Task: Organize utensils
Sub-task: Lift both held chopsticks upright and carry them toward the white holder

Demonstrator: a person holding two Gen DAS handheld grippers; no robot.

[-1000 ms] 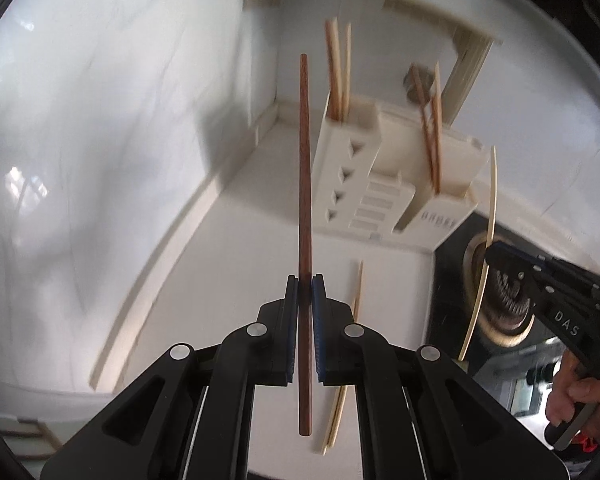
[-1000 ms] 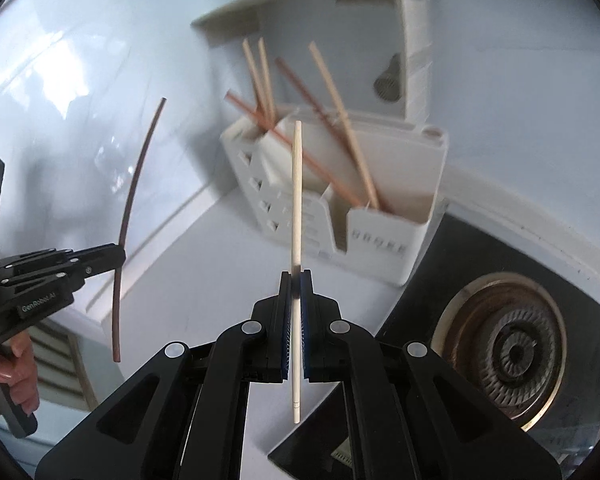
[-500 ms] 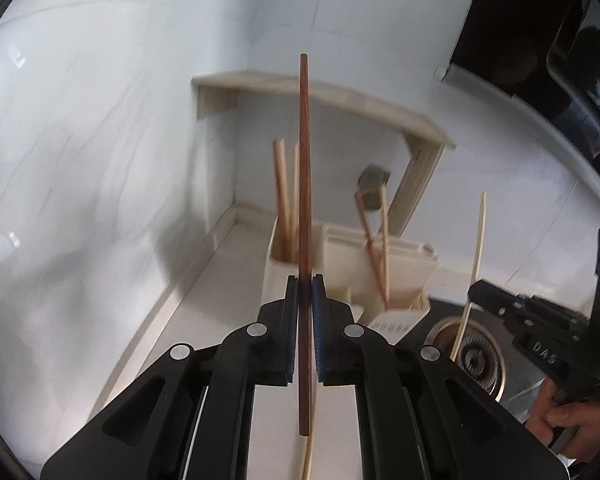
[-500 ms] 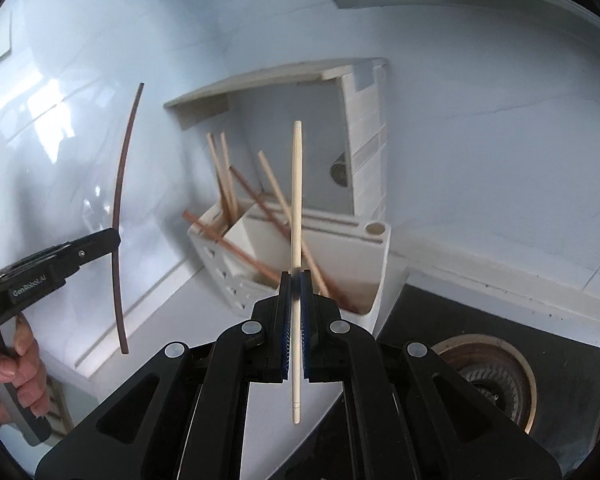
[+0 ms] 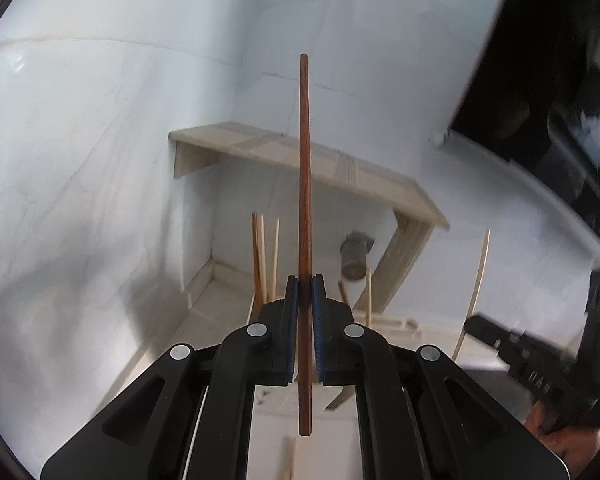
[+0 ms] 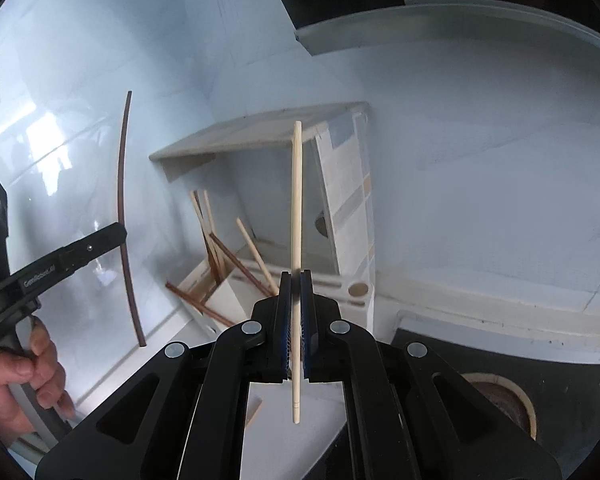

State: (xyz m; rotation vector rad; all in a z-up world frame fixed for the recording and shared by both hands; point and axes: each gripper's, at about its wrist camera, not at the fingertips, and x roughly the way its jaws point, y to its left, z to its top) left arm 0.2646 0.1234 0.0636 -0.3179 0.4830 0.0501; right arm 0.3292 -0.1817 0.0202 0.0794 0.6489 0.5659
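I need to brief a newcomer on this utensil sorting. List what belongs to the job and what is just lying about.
Part of the job:
- dark brown chopstick, clamped in the left tool
- pale chopstick, clamped in the right tool
- white utensil holder with chopsticks already standing in it

Just lying about:
- corner shelf
- gas burner
- black stovetop

black tool [image 5: 304,328], blue pads, silver screws

Dark brown chopstick [image 5: 305,208]: smooth, matt wood. Pale chopstick [image 6: 296,216]: bare light wood. At twelve o'clock, glossy white wall tiles [image 6: 480,168]. Gripper fingers [image 5: 236,360]: matt black plastic, shiny metal rivets.
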